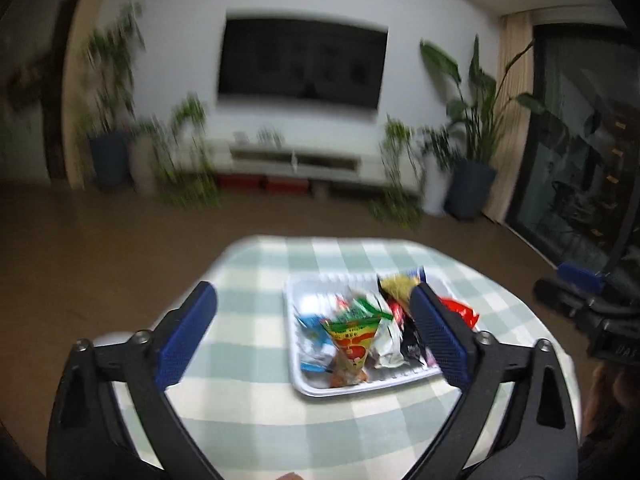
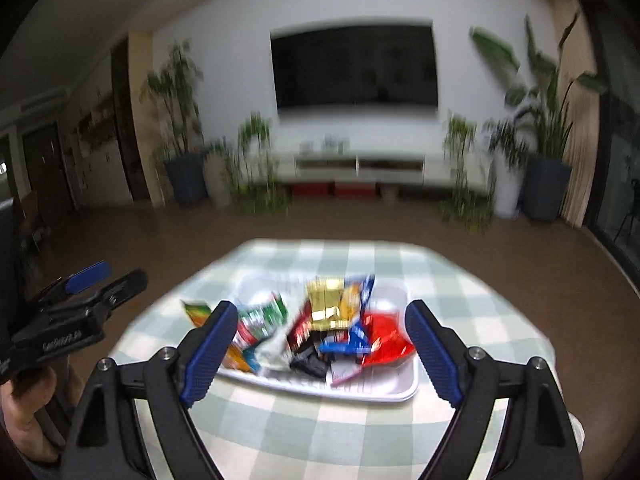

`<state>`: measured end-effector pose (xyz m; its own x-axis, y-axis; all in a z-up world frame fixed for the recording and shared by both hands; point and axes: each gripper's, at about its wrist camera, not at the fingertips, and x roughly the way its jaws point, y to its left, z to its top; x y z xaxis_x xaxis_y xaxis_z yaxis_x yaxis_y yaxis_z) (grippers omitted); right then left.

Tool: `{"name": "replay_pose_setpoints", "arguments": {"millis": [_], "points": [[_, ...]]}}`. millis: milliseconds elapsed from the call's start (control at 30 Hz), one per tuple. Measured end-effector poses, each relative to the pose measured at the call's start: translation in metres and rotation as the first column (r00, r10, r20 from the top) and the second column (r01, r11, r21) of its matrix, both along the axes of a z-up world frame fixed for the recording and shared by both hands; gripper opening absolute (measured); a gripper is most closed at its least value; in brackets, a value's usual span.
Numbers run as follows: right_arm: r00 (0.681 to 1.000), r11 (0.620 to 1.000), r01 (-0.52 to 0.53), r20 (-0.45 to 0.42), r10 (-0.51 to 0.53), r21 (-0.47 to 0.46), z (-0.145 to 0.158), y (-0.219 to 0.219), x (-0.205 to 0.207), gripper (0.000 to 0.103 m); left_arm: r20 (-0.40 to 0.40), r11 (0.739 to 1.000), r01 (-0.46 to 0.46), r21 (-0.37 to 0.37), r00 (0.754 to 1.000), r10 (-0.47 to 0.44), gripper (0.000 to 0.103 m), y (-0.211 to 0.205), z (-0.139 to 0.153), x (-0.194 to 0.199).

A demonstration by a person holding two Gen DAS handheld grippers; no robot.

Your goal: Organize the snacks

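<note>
A white tray (image 1: pixel 320 389) holding several colourful snack packets sits on a table with a green-and-white checked cloth (image 1: pixel 256 400). It also shows in the right wrist view (image 2: pixel 372 394). My left gripper (image 1: pixel 314 312) is open and empty, held above the near left of the tray. My right gripper (image 2: pixel 318 326) is open and empty, held above the tray's near side. A red packet (image 2: pixel 386 340), a gold packet (image 2: pixel 326 306) and a green-and-red packet (image 1: pixel 352 340) lie among the pile. An orange packet (image 2: pixel 196 312) sticks out past the tray's left side. Both views are blurred.
The checked cloth (image 2: pixel 320 432) covers a small rounded table with brown floor (image 1: pixel 100 248) around it. A wall TV (image 1: pixel 302 62), a low white cabinet and potted plants (image 1: pixel 472 128) stand far behind. A glass door (image 1: pixel 580 152) is at the right.
</note>
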<state>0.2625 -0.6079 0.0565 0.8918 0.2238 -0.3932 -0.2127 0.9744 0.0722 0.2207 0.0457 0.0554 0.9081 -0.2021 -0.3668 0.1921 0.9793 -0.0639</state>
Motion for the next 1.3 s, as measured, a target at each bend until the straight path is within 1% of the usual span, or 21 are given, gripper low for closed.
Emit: {"name": "replay_pose_setpoints", "arguments": {"millis": [67, 100, 133, 167, 200, 233, 267, 300, 367, 400, 467, 567, 633, 733, 800, 833, 900, 1000, 1067, 1133, 1300], "points": [[0.993, 1.0, 0.02, 0.119, -0.021, 0.012, 0.013, -0.005, -0.034, 0.1, 0.116, 0.999, -0.04, 0.032, 0.993, 0.036, 0.103, -0.001, 0.016, -0.039], [0.971, 0.999, 0.041, 0.235, -0.047, 0.03, 0.023, -0.009, -0.064, 0.103, 0.166, 0.997, -0.056, 0.051, 0.985, 0.047, 0.103, -0.003, 0.023, -0.059], [0.949, 0.998, 0.052, 0.309, -0.062, 0.04, 0.03, -0.011, -0.083, 0.103, 0.202, 0.995, -0.07, 0.077, 0.978, 0.053, 0.103, -0.007, 0.03, -0.078], [0.919, 0.997, 0.063, 0.387, -0.075, 0.043, 0.037, -0.012, -0.105, 0.103, 0.221, 0.993, -0.075, 0.096, 0.974, 0.052, 0.103, -0.011, 0.035, -0.092], [0.894, 0.996, 0.076, 0.44, -0.086, 0.04, 0.043, -0.013, -0.12, 0.103, 0.238, 0.991, -0.074, 0.112, 0.97, 0.046, 0.103, -0.016, 0.041, -0.11], [0.865, 0.995, 0.094, 0.491, -0.099, 0.035, 0.05, -0.013, -0.137, 0.103, 0.232, 0.991, -0.079, 0.112, 0.971, 0.051, 0.103, -0.019, 0.043, -0.12], [0.844, 0.994, 0.107, 0.525, -0.108, 0.033, 0.056, -0.013, -0.15, 0.103, 0.208, 0.99, -0.093, 0.105, 0.976, 0.069, 0.103, -0.02, 0.045, -0.128], [0.826, 0.993, 0.115, 0.552, -0.115, 0.036, 0.063, -0.013, -0.165, 0.103, 0.155, 0.99, -0.11, 0.09, 0.983, 0.096, 0.103, -0.021, 0.048, -0.137], [0.816, 0.993, 0.108, 0.567, -0.115, 0.046, 0.071, -0.014, -0.185, 0.103, 0.11, 0.992, -0.103, 0.074, 0.989, 0.094, 0.103, -0.023, 0.051, -0.147], [0.816, 0.993, 0.11, 0.567, -0.116, 0.045, 0.074, -0.014, -0.19, 0.103, 0.097, 0.991, -0.11, 0.079, 0.99, 0.102, 0.103, -0.026, 0.052, -0.156], [0.832, 0.992, 0.121, 0.542, -0.117, 0.029, 0.076, -0.014, -0.198, 0.103, 0.098, 0.987, -0.135, 0.091, 0.987, 0.126, 0.103, -0.029, 0.053, -0.169], [0.896, 0.991, 0.133, 0.429, -0.116, -0.011, 0.068, -0.014, -0.196, 0.103, 0.058, 0.981, -0.161, 0.107, 0.986, 0.155, 0.103, -0.034, 0.05, -0.186], [0.939, 0.991, 0.131, 0.321, -0.123, -0.005, 0.055, -0.018, -0.191, 0.103, 0.027, 0.975, -0.176, 0.137, 0.984, 0.174, 0.103, -0.04, 0.044, -0.196], [0.97, 0.992, 0.121, 0.208, -0.122, 0.018, 0.036, -0.026, -0.189, 0.103, -0.03, 0.967, -0.182, 0.179, 0.981, 0.19, 0.103, -0.052, 0.03, -0.207], [0.981, 0.992, 0.126, 0.146, -0.126, 0.011, 0.023, -0.03, -0.189, 0.103, -0.077, 0.973, -0.155, 0.171, 0.982, 0.17, 0.103, -0.055, 0.02, -0.21], [0.983, 0.992, 0.129, 0.131, -0.129, 0.005, 0.02, -0.031, -0.189, 0.103, -0.111, 0.977, -0.138, 0.161, 0.981, 0.157, 0.103, -0.057, 0.013, -0.211], [0.984, 0.988, 0.152, 0.097, -0.15, -0.012, 0.012, -0.034, -0.189, 0.103, -0.149, 0.98, -0.126, 0.155, 0.978, 0.149, 0.103, -0.06, 0.003, -0.21], [0.986, 0.987, 0.162, 0.046, -0.161, -0.008, 0.001, -0.04, -0.189, 0.103, -0.197, 0.985, -0.105, 0.139, 0.972, 0.132, 0.103, -0.064, -0.006, -0.205], [0.985, 0.985, 0.174, 0.022, -0.174, -0.014, -0.005, -0.042, -0.189, 0.103, -0.221, 0.987, -0.097, 0.124, 0.968, 0.123, 0.103, -0.063, -0.012, -0.198], [0.984, 0.984, 0.177, 0.002, -0.177, -0.02, -0.008, -0.044, -0.187, 0.103, -0.232, 0.987, -0.096, 0.131, 0.965, 0.124, 0.103, -0.065, -0.018, -0.193], [0.985, 0.984, 0.173, -0.019, -0.173, -0.035, -0.016, -0.041, -0.185, 0.103, -0.271, 0.988, -0.094, 0.123, 0.954, 0.125, 0.103, -0.061, -0.032, -0.174]]}}
